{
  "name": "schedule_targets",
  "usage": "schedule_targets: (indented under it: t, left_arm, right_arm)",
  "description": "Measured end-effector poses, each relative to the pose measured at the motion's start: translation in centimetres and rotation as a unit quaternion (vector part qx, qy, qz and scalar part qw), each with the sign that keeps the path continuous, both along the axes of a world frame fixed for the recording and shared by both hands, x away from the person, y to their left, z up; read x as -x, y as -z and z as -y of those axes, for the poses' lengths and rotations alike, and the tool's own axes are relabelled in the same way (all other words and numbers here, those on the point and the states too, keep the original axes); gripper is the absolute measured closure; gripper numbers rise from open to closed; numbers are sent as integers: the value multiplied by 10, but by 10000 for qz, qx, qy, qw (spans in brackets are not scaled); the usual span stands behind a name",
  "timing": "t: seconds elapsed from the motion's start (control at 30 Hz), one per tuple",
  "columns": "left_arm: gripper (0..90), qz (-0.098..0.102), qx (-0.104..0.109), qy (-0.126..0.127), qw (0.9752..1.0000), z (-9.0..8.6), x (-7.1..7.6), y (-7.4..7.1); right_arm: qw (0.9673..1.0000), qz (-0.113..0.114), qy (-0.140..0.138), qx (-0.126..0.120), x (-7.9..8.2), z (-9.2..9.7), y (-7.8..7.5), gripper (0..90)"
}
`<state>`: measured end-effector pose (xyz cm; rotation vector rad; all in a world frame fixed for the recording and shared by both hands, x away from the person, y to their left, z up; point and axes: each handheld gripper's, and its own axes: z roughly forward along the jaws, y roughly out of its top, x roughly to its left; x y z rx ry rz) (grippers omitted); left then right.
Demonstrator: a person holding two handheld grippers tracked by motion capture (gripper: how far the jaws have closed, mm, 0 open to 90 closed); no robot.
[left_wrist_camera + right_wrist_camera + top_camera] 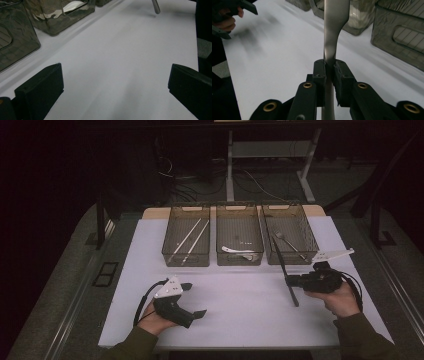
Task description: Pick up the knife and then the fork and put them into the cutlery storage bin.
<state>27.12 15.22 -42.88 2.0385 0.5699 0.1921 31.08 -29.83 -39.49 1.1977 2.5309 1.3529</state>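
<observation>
A long metal utensil [284, 269] stands tilted above the white mat, and my right gripper [290, 281] is shut on its shaft at the right side of the table. In the right gripper view the pads [320, 72] squeeze the narrow neck of the utensil [335, 22], whose flat wide end points up toward the bins. At the lower left my left gripper [196, 299] rests on the mat, open and holding nothing. In the left gripper view its jaws stand wide apart around bare mat [115, 85], with the utensil's lower tip [156, 7] hanging far ahead.
Three clear mesh bins line the back of the mat. The left bin [185, 258] holds two pale sticks, the middle bin [239, 259] a white utensil, and the right bin [306, 227] a metal one. A white mat [240, 310] covers the table.
</observation>
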Motion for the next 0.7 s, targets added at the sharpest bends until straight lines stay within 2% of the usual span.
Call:
schedule_targets:
  t: [0.17,0.43,0.7]
  left_arm:
    - [0,-6,0,1,10000,0,0,0]
    - [0,-54,58,-63,9999,0,-1,1]
    - [0,-49,47,-70,10000,-1,-2,2]
  right_arm:
    - [9994,233,164,-219,0,6,-7,801]
    - [9964,632,498,-263,-10,20,-25,801]
    - [9938,837,676,-273,-21,27,-36,801]
